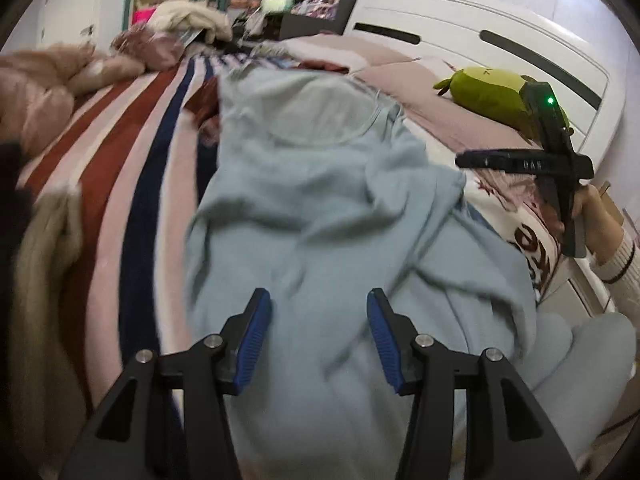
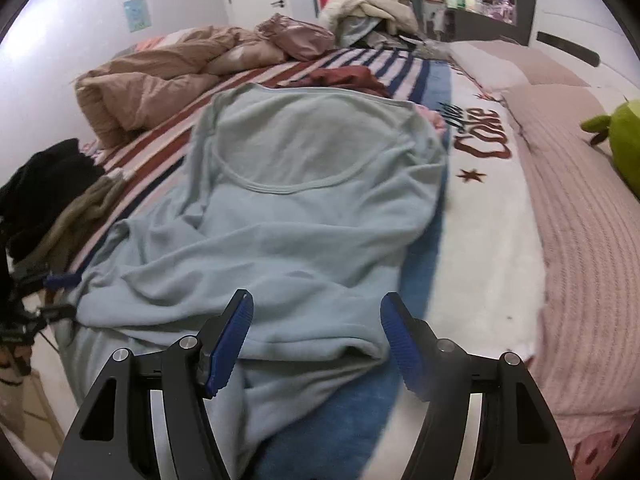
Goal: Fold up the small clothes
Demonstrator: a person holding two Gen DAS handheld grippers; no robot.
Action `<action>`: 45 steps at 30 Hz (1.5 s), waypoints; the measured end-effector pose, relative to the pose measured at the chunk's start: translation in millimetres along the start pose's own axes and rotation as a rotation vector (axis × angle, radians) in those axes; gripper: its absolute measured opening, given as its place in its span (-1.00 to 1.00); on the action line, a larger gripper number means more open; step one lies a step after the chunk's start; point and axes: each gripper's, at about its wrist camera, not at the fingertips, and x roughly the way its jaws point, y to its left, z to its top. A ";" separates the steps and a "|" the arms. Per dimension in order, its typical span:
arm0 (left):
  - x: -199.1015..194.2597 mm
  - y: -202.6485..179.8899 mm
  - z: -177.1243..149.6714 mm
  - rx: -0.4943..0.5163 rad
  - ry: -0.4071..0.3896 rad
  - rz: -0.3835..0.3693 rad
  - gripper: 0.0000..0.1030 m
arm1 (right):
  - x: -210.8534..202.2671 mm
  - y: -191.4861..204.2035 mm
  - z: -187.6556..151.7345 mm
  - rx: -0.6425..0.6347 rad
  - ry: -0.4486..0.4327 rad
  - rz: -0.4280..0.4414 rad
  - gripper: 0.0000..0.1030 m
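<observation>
We see a pale blue top [image 2: 288,208] spread on the bed [image 2: 592,208], its round neckline at the far end and its lower part rumpled and folded over near us. It lies partly on a blanket [image 2: 480,216] with red, white and navy stripes and a white panel.

On that white panel, just to the right of the top, dark red script reads "Coke" [image 2: 482,136], with a smaller word above it that we cannot make out and a small red star [image 2: 471,176] below. In the left wrist view only a few red letters of that script show past the top's right edge.

Our left gripper [image 1: 319,336] hangs over the near part of the top, its blue-padded fingers [image 1: 256,340] apart with nothing between them. Our right gripper [image 2: 316,340] is also over the near folded edge, fingers [image 2: 232,340] spread and empty.

A green plush toy [image 1: 492,96] lies on the pink ribbed cover right of the top. Beyond the top lies a crumpled tan duvet [image 2: 160,76], and a dark garment [image 2: 44,184] sits to its left.
</observation>
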 end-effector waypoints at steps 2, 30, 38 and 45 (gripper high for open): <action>-5.8 3.4 -12.0 -0.012 0.007 0.059 -0.10 | 0.7 5.2 -0.8 0.000 -0.003 0.009 0.21; -41.2 11.4 -37.5 -0.084 -0.116 0.267 -0.83 | -42.3 22.2 -51.9 0.083 -0.108 0.004 0.21; -19.9 19.1 -39.5 -0.068 -0.020 0.412 0.09 | -34.7 27.2 -52.9 0.043 -0.083 -0.008 0.21; -32.5 10.3 -48.9 -0.080 -0.025 0.196 0.52 | -29.2 29.7 -61.4 0.025 -0.032 0.038 0.21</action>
